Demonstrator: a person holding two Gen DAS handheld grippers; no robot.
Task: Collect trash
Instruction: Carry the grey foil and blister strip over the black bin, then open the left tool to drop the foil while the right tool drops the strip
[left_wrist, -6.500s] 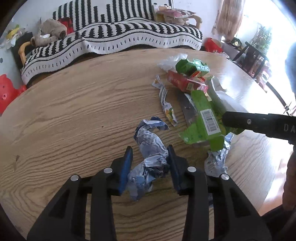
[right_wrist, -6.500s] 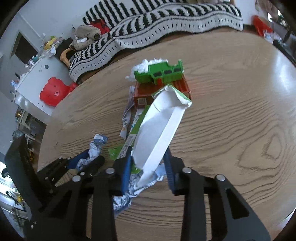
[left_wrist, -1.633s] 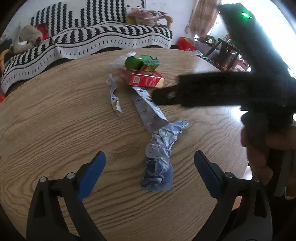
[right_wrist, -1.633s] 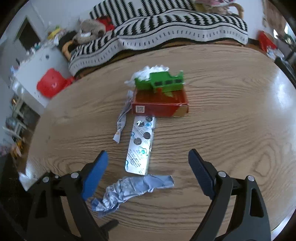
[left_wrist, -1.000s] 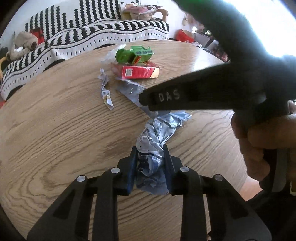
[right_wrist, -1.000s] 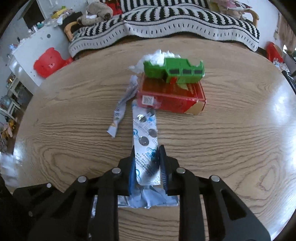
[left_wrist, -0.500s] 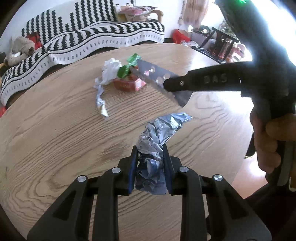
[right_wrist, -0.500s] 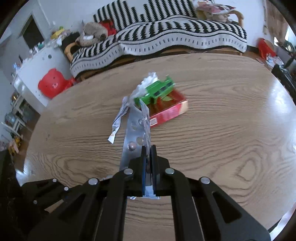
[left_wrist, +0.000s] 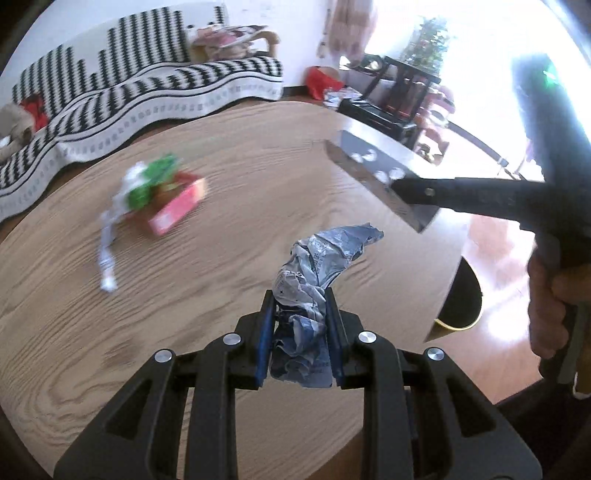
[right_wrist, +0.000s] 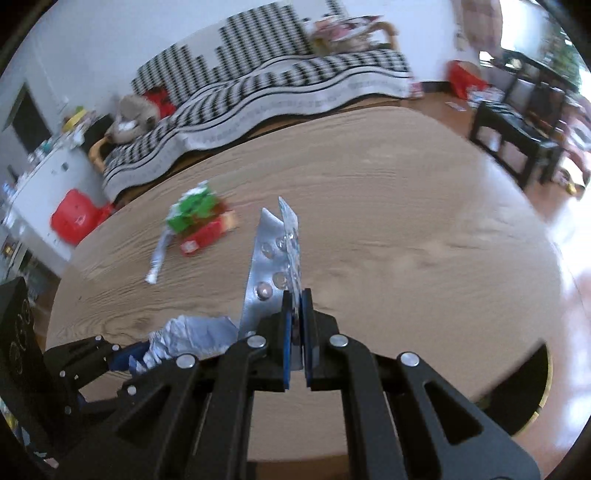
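Left wrist view: the left gripper sits at bottom centre, its blue pads closed on a crumpled foil wrapper that sticks up and curls toward the right.
Wrapper's lower end: tucked between the pads, partly hidden.
Right gripper: at lower centre of the right wrist view, pads pinched nearly together on a silver blister pack, which stands upright on edge above the table.
Blister pack from the left view: upper right of the frame, held by the black finger, its near end covered.
Hand: at the right edge, cut off by the frame.
Table: round, wood-grained, filling the middle of both views.
Remaining trash: a red carton with a green carton on top and a thin wrapper strip beside them, centre left, all blurred.
Background: striped sofa cover along the top; a dark bin below the table's right edge, mostly hidden.
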